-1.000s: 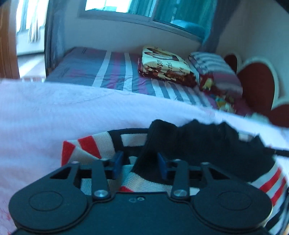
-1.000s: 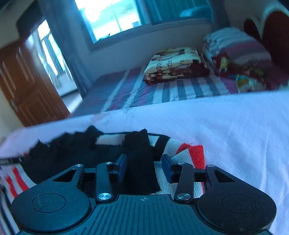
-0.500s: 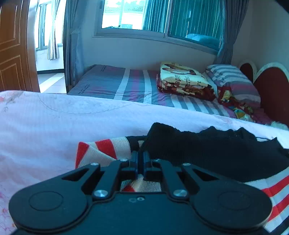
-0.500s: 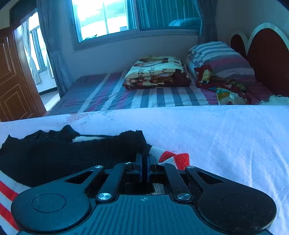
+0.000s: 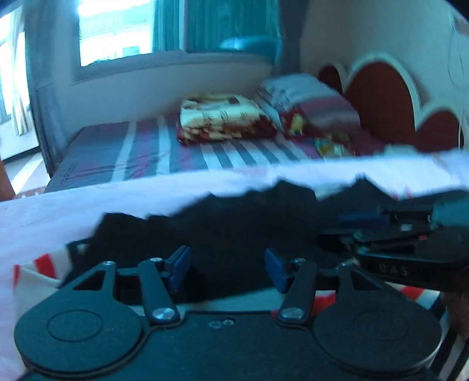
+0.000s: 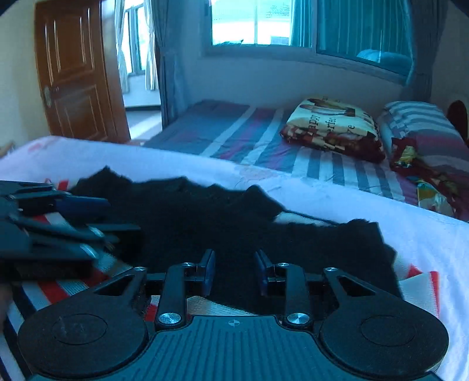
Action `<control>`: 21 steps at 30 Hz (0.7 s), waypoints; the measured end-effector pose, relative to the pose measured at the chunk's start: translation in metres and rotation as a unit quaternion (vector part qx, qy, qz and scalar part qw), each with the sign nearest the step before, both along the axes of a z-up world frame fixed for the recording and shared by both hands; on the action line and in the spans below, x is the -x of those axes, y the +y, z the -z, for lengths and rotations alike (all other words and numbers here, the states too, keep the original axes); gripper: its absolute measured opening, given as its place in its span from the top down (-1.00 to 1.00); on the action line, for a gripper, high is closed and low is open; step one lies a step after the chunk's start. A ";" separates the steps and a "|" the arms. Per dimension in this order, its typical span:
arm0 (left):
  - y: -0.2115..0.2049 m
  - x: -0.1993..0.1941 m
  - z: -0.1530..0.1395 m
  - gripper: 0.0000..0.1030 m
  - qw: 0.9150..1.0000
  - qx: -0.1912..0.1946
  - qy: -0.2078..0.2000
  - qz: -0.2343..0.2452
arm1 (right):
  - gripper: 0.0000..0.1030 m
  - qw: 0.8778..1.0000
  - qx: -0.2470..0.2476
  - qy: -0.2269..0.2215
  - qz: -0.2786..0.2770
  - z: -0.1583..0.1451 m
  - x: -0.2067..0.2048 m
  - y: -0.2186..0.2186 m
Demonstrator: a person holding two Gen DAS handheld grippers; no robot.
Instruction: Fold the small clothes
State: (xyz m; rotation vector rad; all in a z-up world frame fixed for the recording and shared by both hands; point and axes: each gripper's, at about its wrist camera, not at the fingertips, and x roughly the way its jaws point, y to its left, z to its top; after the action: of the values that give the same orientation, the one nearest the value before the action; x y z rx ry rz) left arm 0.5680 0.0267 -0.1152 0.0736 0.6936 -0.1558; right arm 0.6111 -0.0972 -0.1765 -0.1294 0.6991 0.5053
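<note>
Mostly blurred: black garment point(image 5: 234, 222) between 2 opening, unclamped grippers point(image 5: 225, 271) point(image 6: 234, 272).

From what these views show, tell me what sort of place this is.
A bedroom, most likely: a bed with a striped sheet, a folded blanket and pillow on it, a curtained window behind.

The left gripper point(image 5: 225, 271), jaws opening, hovers over blurred, seemingly unpinched black fabric point(image 5: 234, 222).

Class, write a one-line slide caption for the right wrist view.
Right gripper, jaws opening over a black-and-striped garment on a white sheet, left gripper beside it.
</note>
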 end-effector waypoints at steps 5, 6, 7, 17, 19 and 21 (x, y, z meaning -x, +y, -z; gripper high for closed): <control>0.066 0.022 0.008 -0.10 0.999 0.003 -0.005 -0.054 | 0.42 0.997 0.037 -0.012 0.072 0.006 -0.006 -0.070; 0.077 0.030 0.007 -0.11 0.999 0.006 -0.016 -0.049 | 0.42 0.995 0.039 -0.014 0.092 0.006 -0.009 -0.090; 0.085 0.036 0.008 -0.12 0.998 -0.009 -0.019 -0.054 | 0.42 0.994 0.031 -0.008 0.101 0.006 -0.010 -0.106; 0.004 0.065 -0.007 -0.10 0.999 -0.007 -0.051 0.000 | 0.41 0.999 -0.026 -0.014 0.015 -0.022 0.048 -0.046; -0.012 0.070 -0.002 -0.10 0.999 0.001 -0.045 0.015 | 0.41 1.000 -0.025 0.000 -0.010 -0.015 0.056 -0.026; -0.017 0.073 0.006 -0.11 0.999 0.001 -0.032 0.016 | 0.41 1.000 -0.007 -0.001 -0.015 -0.006 0.063 -0.015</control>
State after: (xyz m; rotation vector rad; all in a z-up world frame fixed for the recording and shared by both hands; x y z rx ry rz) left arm 0.4948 0.0097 -0.1210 0.0882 0.6281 -0.1829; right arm 0.5479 -0.1126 -0.1702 -0.1269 0.6915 0.5386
